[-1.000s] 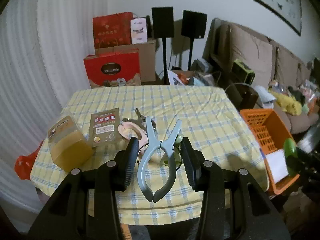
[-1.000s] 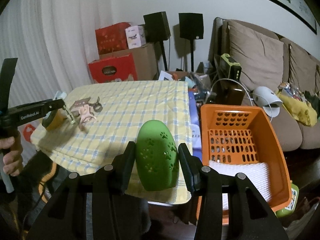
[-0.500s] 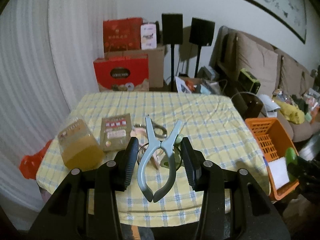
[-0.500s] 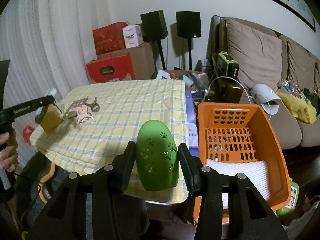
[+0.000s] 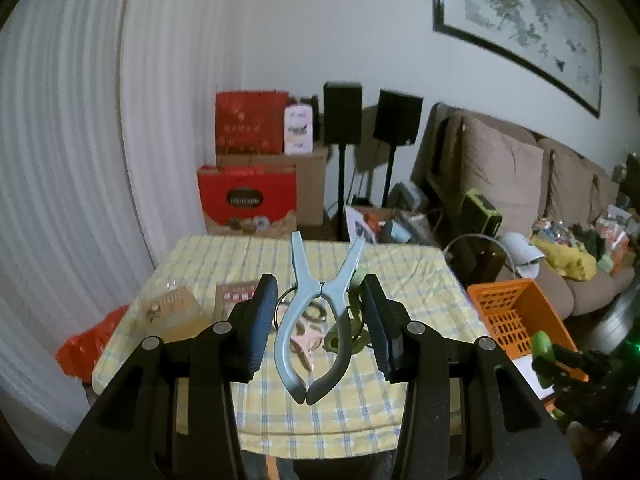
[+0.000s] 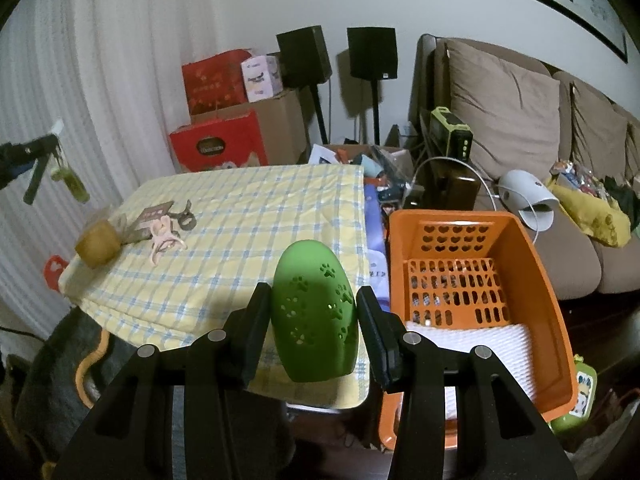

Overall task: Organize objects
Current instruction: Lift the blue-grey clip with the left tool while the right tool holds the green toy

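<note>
A: Table (image 6: 256, 216): where's everything?
B: Box (image 6: 98, 243), card (image 6: 154, 213), claw clip (image 6: 164, 238) grouped at its left end. Basket (image 6: 532, 280) just right of the table, lower.
A: Behind?
B: Cartons (image 6: 240, 136), two speakers (image 6: 372, 52); sofa (image 6: 520, 120) behind the basket.

The framed picture (image 5: 520, 28) on the wall is cut off at the top edge of both views. Print on the red boxes (image 5: 248, 200) is blurred and cannot be read. Small items on the tabletop (image 5: 400, 264) sit partly behind the pliers (image 5: 316, 320) and the left hand-held gripper (image 5: 316, 336), so their shapes stay unclear. The clutter on the sofa (image 6: 592, 200) is too small to identify. The green case (image 6: 314, 320) hides the cloth's near edge.
</note>
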Motion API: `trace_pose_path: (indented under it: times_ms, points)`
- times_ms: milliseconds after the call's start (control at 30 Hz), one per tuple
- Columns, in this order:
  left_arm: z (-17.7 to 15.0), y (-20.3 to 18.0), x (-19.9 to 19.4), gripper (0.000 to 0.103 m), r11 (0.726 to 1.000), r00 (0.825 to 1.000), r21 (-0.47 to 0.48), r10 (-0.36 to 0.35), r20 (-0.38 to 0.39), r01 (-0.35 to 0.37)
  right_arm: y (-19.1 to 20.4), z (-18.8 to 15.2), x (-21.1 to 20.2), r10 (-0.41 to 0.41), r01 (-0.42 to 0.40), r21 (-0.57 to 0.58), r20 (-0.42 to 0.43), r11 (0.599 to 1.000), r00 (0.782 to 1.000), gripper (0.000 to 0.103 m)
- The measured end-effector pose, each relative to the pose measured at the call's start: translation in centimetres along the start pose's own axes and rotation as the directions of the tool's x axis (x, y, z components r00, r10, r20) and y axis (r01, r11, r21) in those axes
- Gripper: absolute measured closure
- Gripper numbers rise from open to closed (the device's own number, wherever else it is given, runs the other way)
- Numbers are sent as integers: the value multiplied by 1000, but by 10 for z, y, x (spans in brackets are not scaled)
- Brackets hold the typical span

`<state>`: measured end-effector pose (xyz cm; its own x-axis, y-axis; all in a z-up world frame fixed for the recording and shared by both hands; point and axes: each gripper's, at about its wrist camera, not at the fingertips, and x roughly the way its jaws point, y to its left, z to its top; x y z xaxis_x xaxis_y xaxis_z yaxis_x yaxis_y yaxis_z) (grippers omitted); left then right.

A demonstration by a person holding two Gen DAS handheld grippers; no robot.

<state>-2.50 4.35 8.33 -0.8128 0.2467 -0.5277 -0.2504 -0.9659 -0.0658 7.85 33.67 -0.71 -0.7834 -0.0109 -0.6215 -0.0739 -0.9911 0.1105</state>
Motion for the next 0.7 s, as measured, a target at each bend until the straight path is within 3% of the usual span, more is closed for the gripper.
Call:
trace_pose_path:
  times_ms: [700]
  points:
    - [-11,-23,8,62,999,999,51,0,-40,2,-12,5,-9,-16,16,6,13,1000,1000,58]
